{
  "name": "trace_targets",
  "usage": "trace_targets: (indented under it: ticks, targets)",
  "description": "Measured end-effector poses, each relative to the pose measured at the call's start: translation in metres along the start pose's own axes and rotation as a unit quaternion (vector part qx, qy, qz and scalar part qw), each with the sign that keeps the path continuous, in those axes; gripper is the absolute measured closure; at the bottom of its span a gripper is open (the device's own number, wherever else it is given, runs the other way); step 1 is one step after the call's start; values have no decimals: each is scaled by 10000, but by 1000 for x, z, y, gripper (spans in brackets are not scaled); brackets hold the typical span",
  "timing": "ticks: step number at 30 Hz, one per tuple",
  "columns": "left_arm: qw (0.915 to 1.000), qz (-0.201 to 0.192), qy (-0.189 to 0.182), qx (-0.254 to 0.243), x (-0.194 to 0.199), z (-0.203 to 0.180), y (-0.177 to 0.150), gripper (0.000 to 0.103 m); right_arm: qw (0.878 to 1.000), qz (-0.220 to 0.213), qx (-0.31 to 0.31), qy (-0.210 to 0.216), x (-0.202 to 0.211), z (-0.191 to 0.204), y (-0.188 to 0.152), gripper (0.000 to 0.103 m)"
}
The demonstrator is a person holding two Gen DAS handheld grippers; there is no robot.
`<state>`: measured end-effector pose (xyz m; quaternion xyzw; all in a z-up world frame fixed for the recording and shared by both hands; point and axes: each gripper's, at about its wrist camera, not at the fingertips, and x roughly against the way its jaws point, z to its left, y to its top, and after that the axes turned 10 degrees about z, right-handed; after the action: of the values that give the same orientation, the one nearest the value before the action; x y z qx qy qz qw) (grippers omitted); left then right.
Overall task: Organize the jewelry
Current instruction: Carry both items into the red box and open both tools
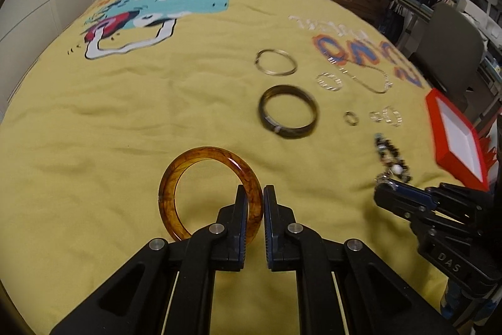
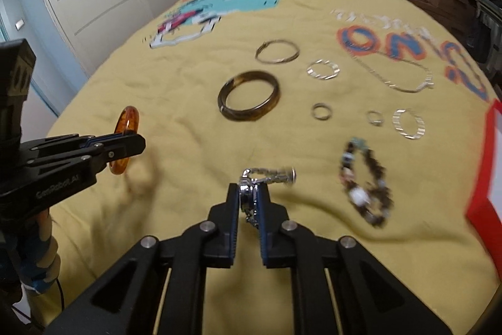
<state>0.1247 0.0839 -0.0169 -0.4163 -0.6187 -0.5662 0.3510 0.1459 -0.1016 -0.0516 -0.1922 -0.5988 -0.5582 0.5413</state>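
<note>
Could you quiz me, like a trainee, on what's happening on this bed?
1. True or false: the left gripper grips the amber bangle.
2. What does the right gripper hold: A) a silver chain bracelet, B) the dark bangle, C) the beaded bracelet?
3. What colour is the box at the bed's right edge?

Key: 1 true; 2 A; 3 red, white inside.
</note>
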Motion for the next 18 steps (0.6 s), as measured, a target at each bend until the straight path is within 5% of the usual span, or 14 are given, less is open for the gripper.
trace_targets:
  ticks: [7,18]
  targets:
    - [9987,-90,-390,-304,28,-61,0,94,9973,-537,-482,-159,72,-36,-36,93]
    - [9837,24,-1086,-1435,20,-227,43,94,9792,-1093,-1462,-887,156,-169,-77,93]
